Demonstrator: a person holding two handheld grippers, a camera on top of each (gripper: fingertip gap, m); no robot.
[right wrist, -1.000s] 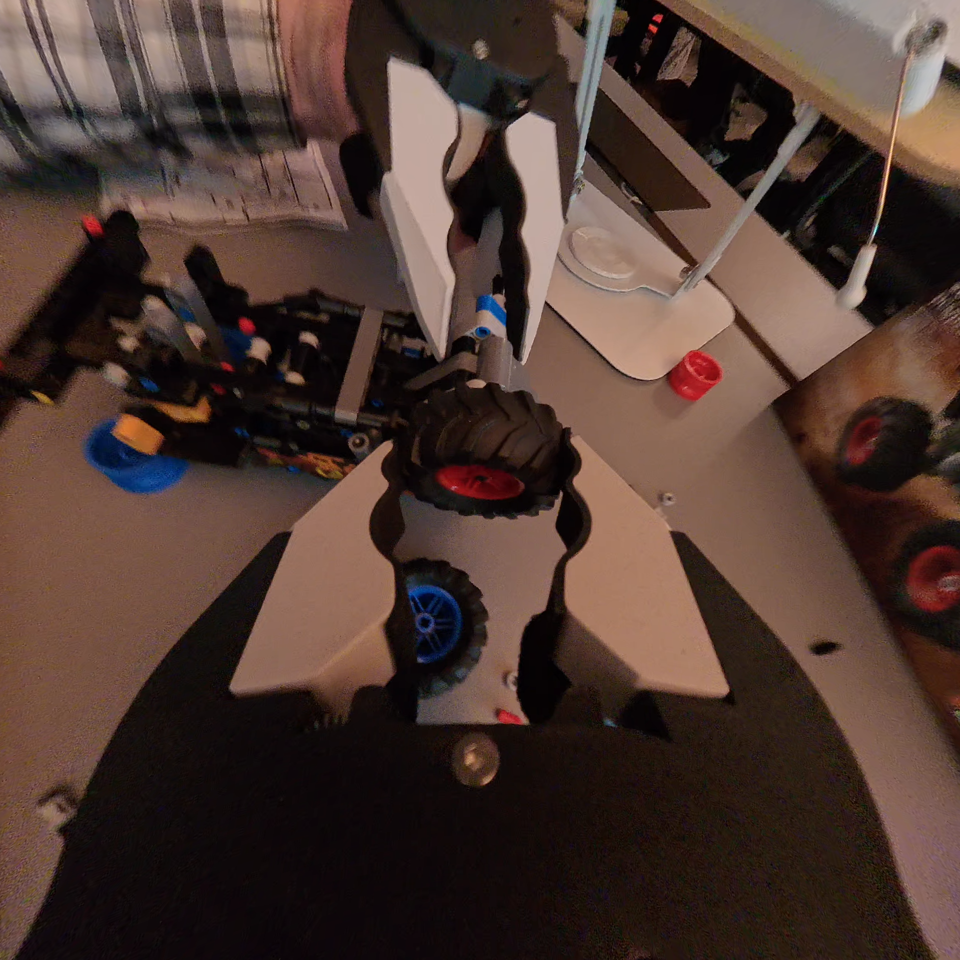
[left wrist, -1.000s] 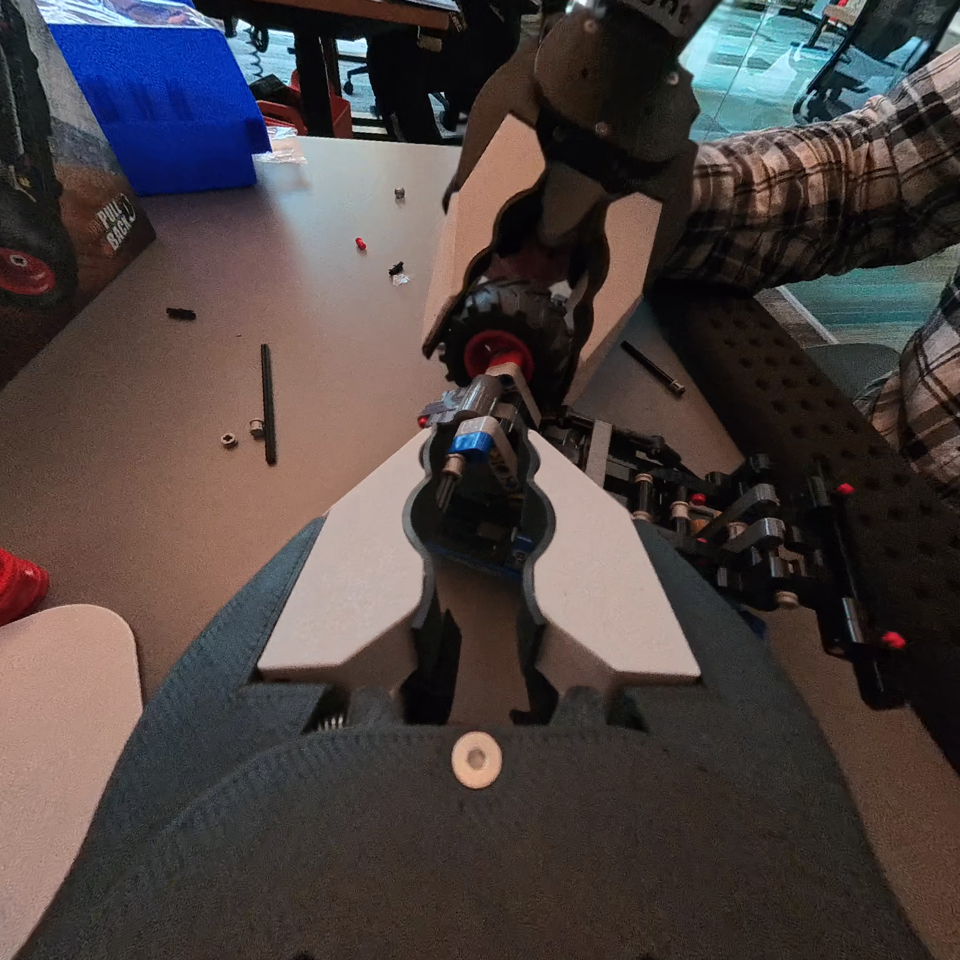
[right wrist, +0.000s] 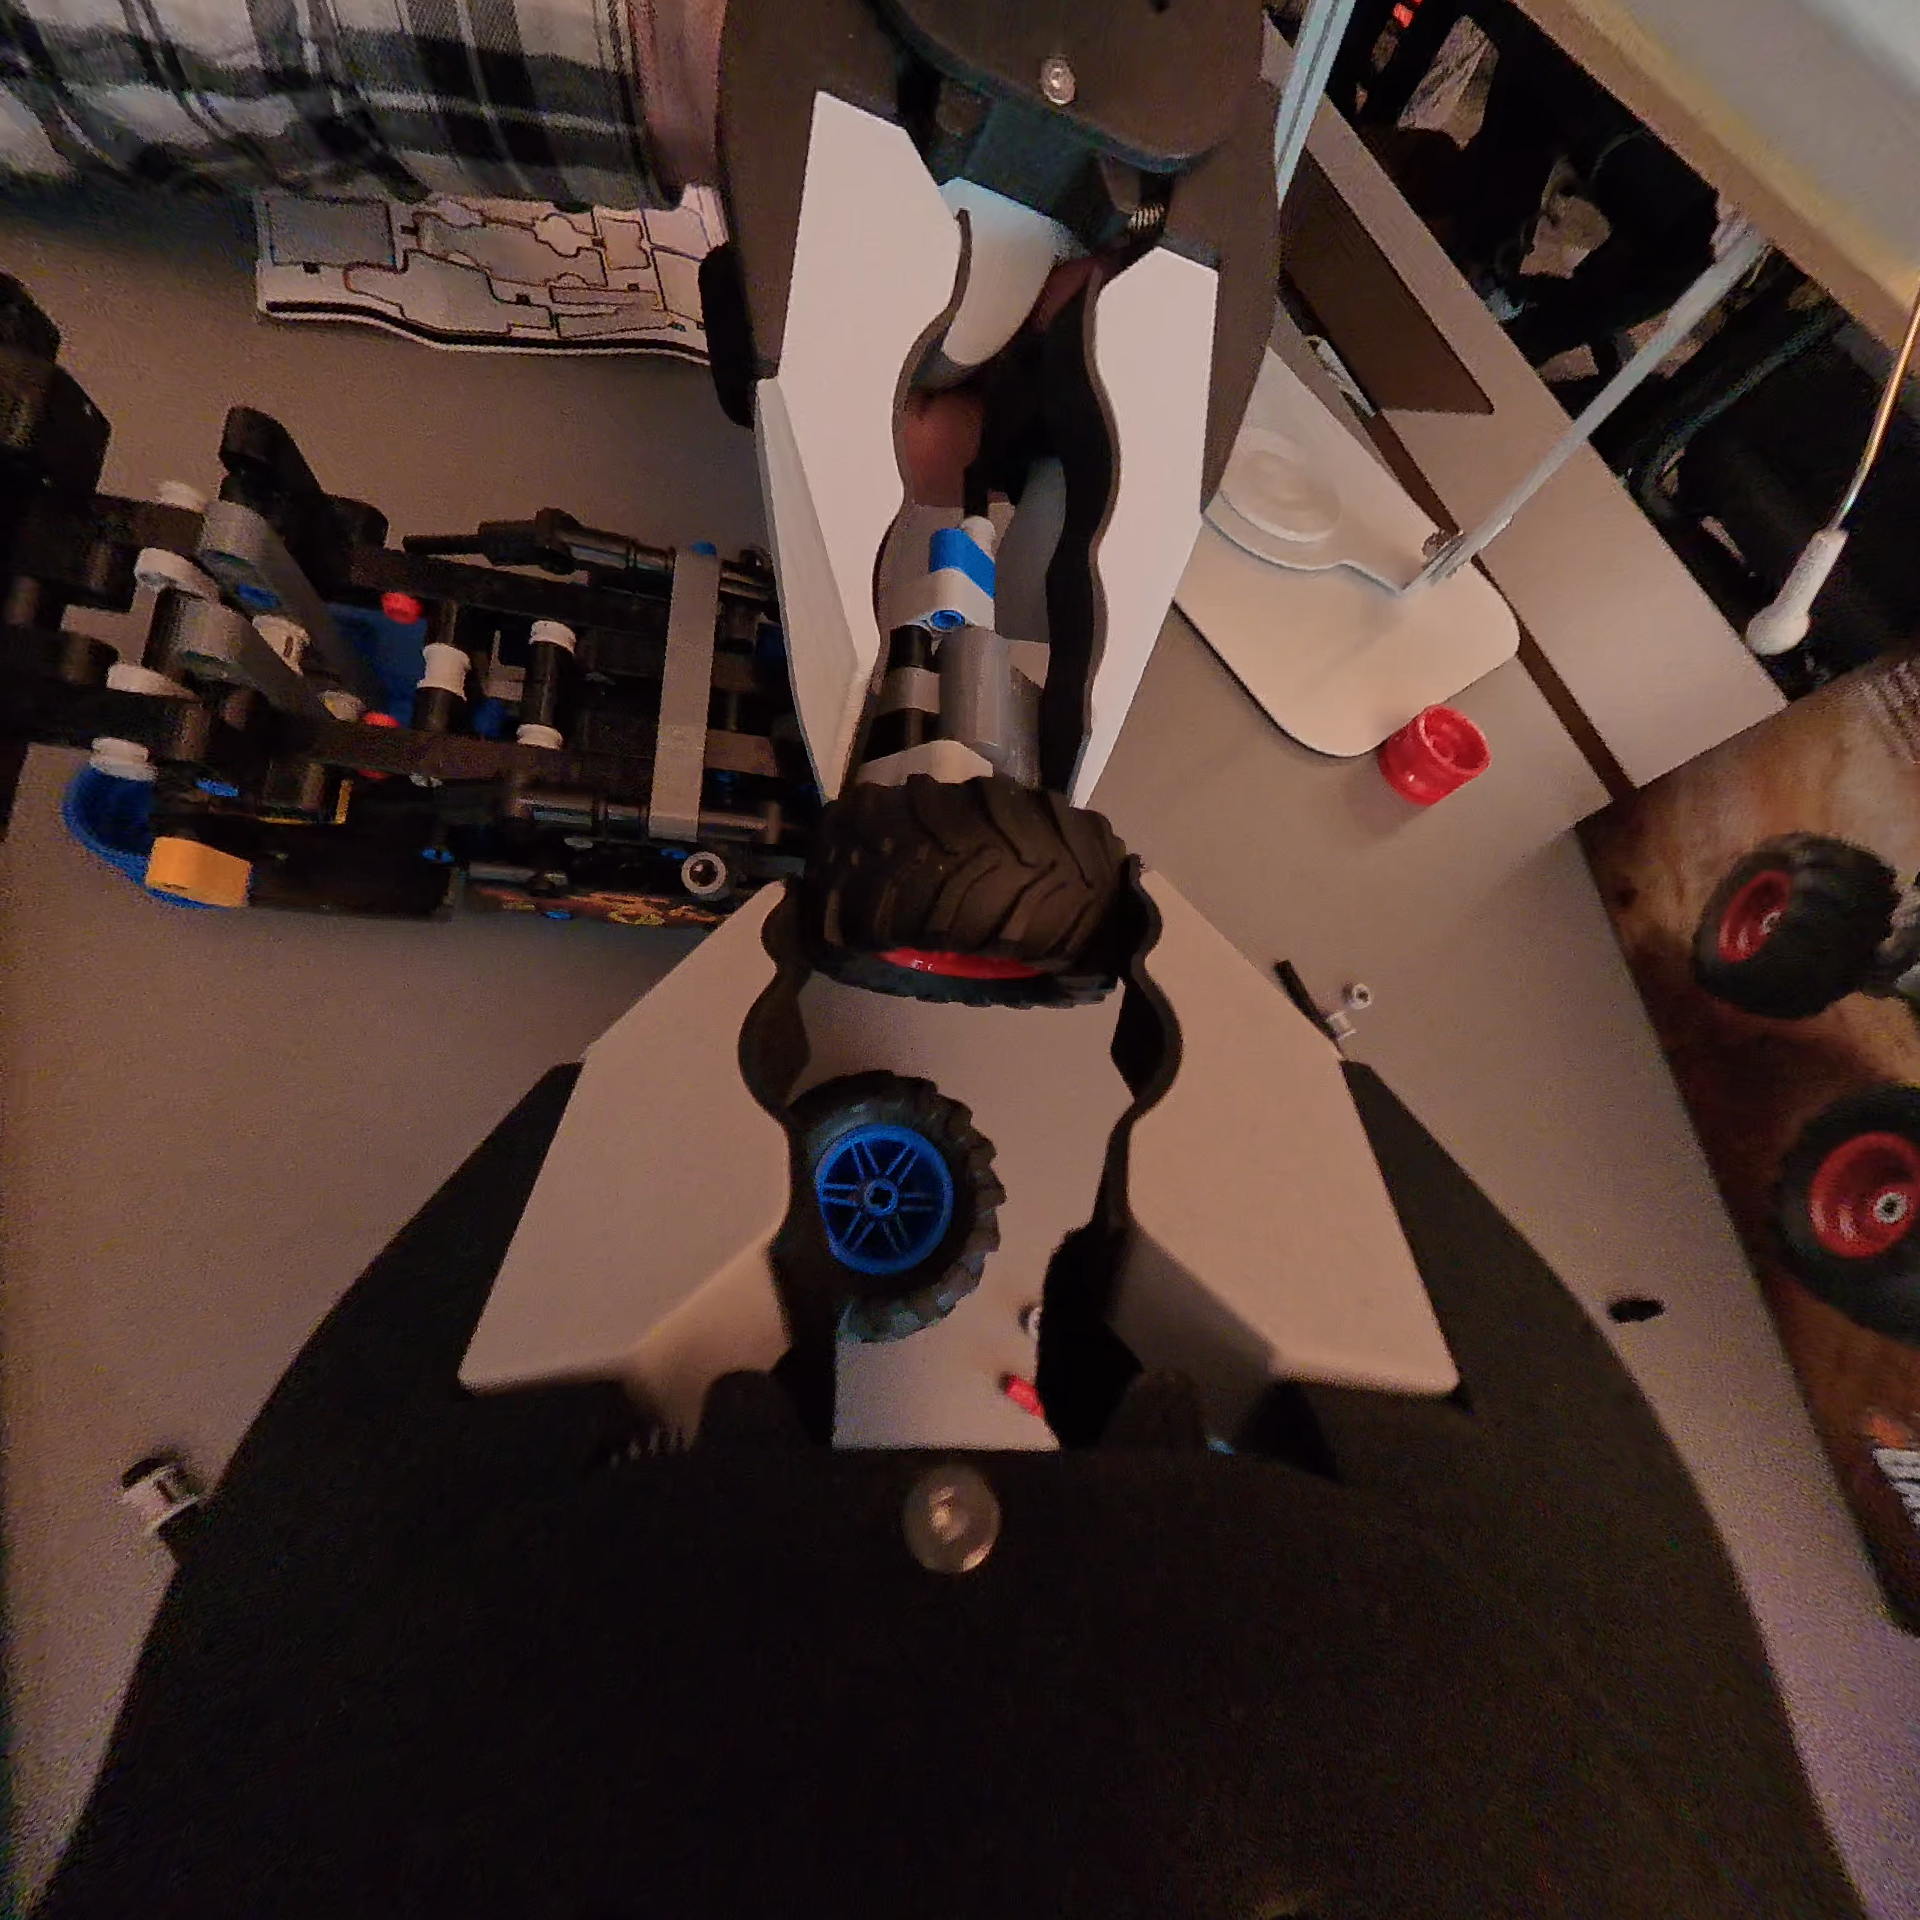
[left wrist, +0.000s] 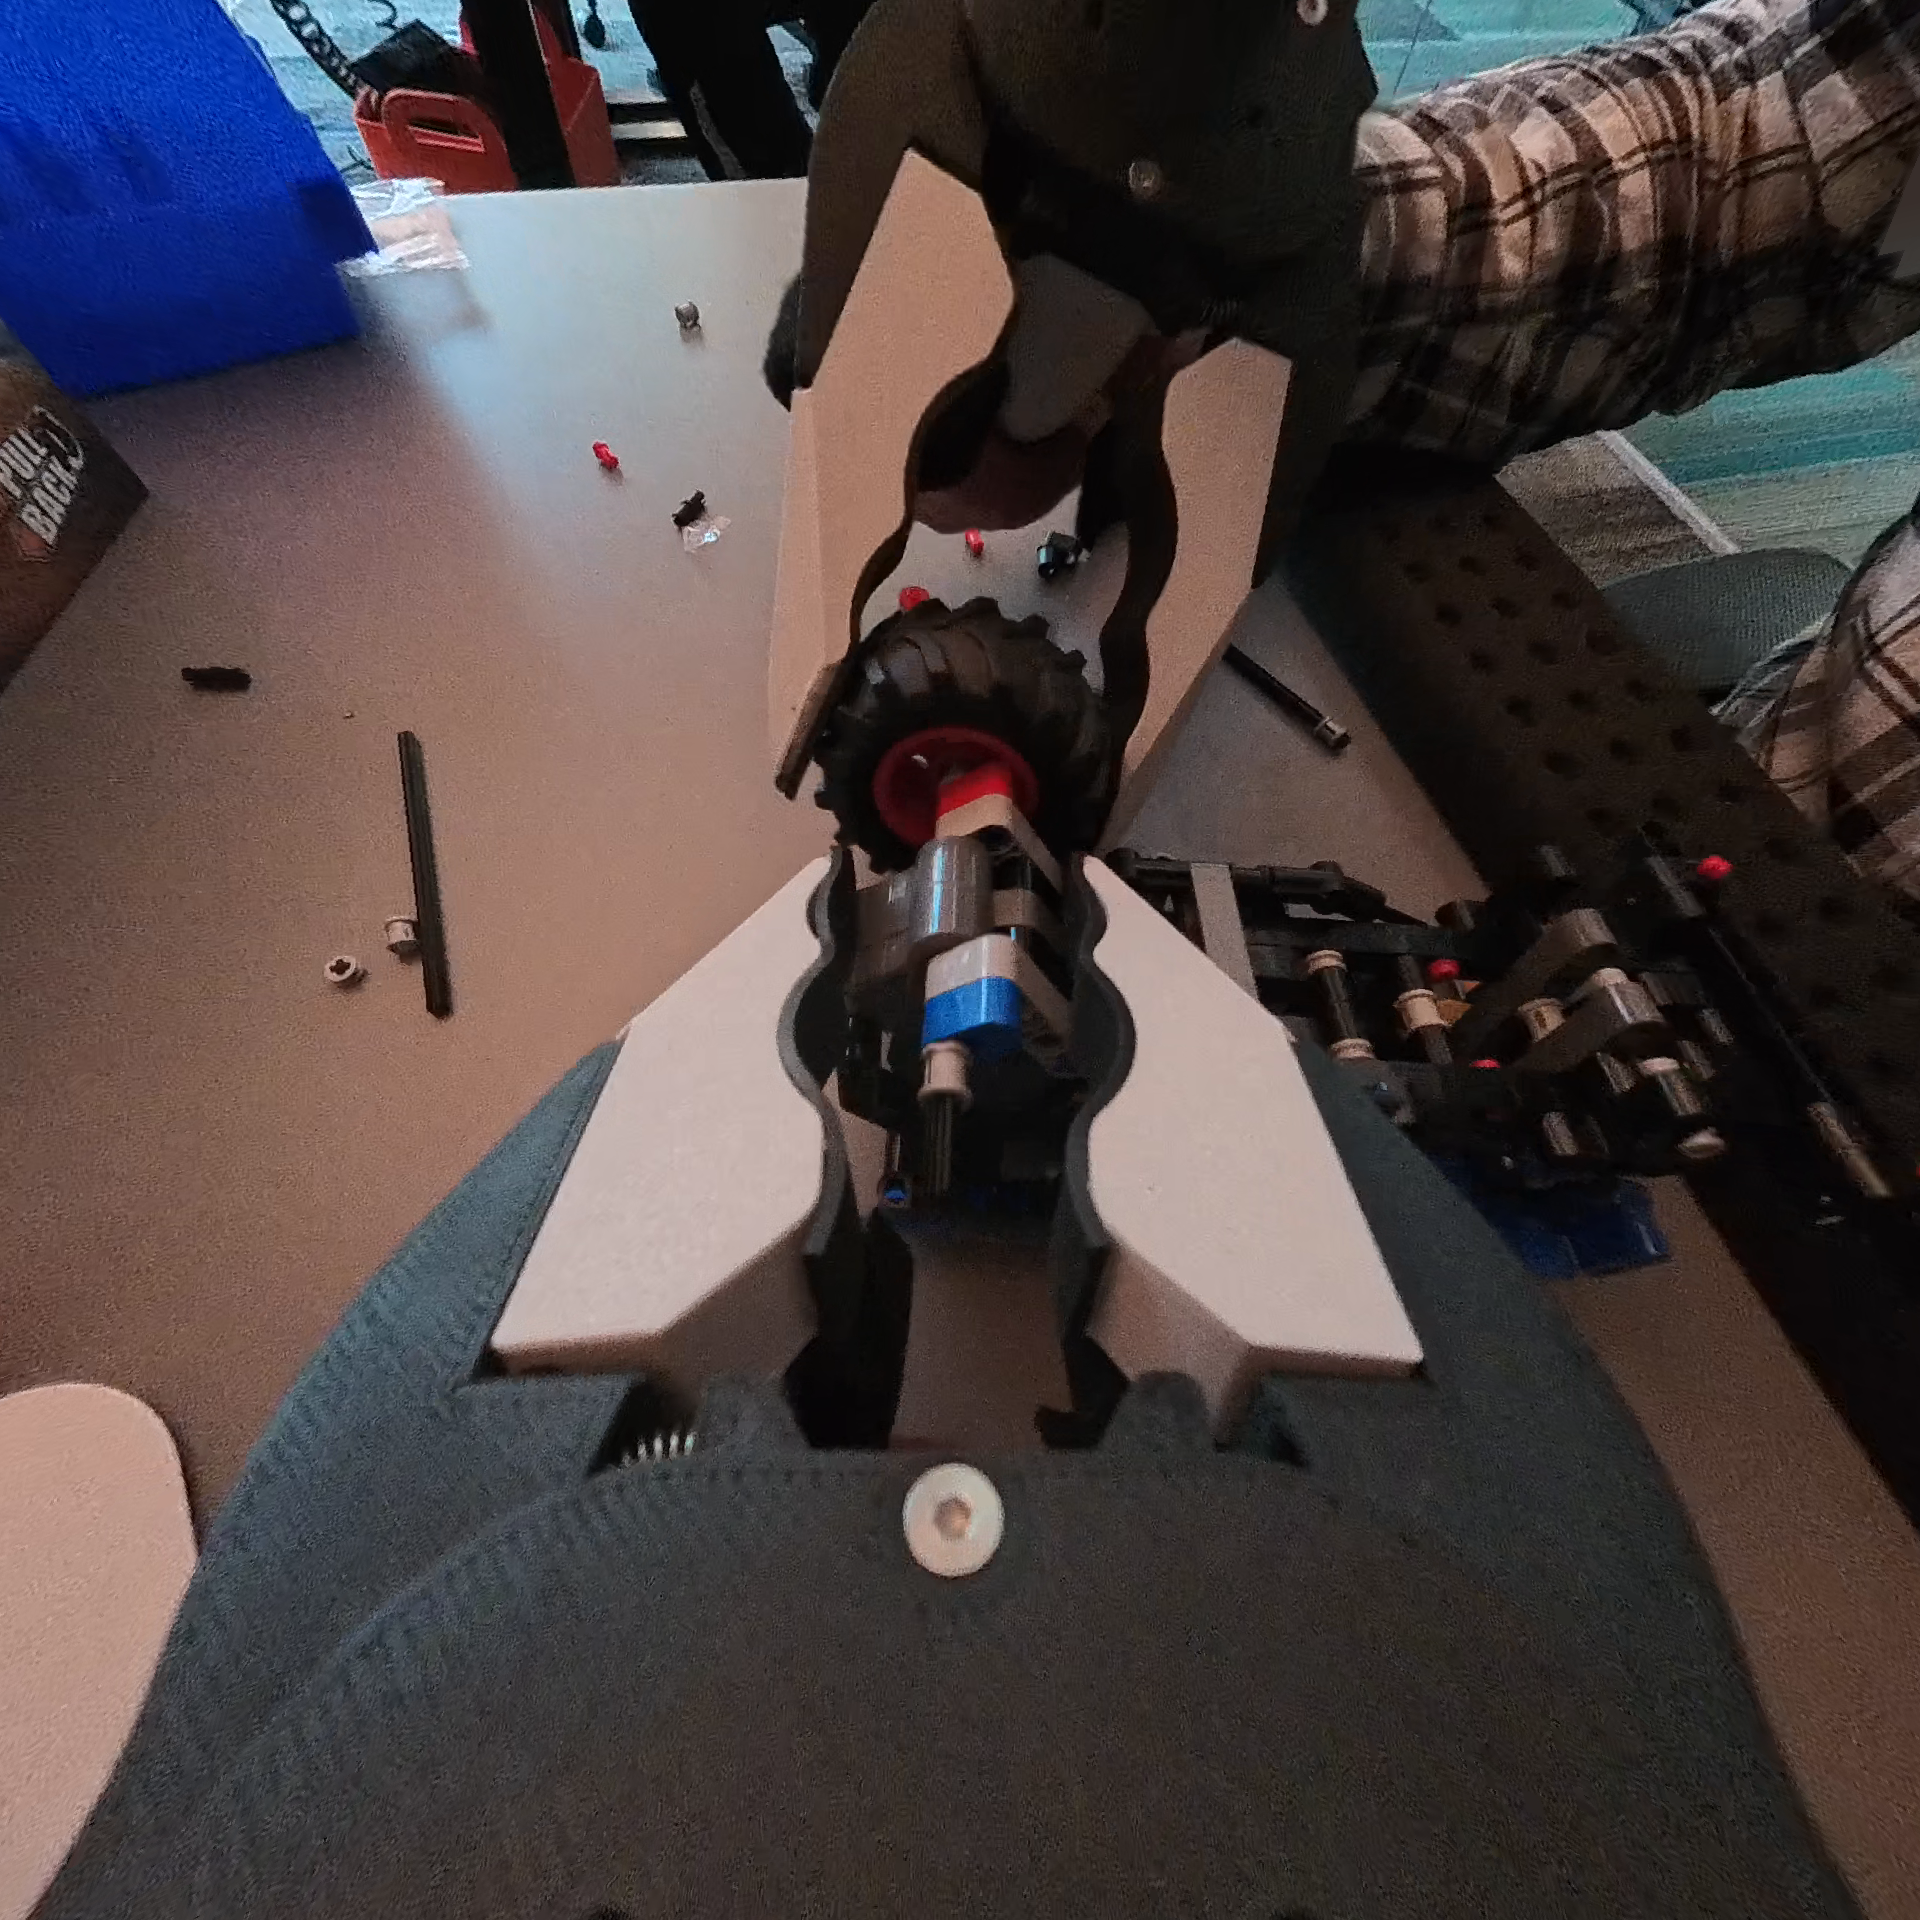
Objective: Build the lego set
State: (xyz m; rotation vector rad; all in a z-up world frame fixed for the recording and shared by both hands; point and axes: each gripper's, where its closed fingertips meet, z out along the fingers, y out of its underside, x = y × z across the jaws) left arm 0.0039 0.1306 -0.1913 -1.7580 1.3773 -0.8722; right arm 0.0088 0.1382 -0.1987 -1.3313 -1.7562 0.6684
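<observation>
1. The left gripper is clamped narrow on the front end of the lego chassis. A stack of grey and blue pieces with a black axle sits squarely between its fingers, lifted clear of the surface.
2. The right gripper comes in from the opposite side, its fingertips squeezed onto the tread of a black tyre with a red hub. It is holding that wheel.
3. In the left wrist view the wheel's red hub faces the left gripper and touches the red-and-grey tip of the chassis stack. Whether it is fully seated I cannot tell.
4. The rest of the chassis trails off toward the surface's right side, its rear lying on a black perforated board (grey links and red pins showing).
5. Directly under the right gripper, between its fingers in the right wrist view, a second wheel with a blue hub lies flat on the surface, apart from the gripped one.
6. A loose red hub sits just beside a white stand base toward the far edge.
7. On the left side of the surface lies a long black axle with two small grey bushes near it, and scattered red and black pins farther back.
8. A plaid sleeve runs behind the right gripper, and the printed box lies at the surface's edge.
</observation>
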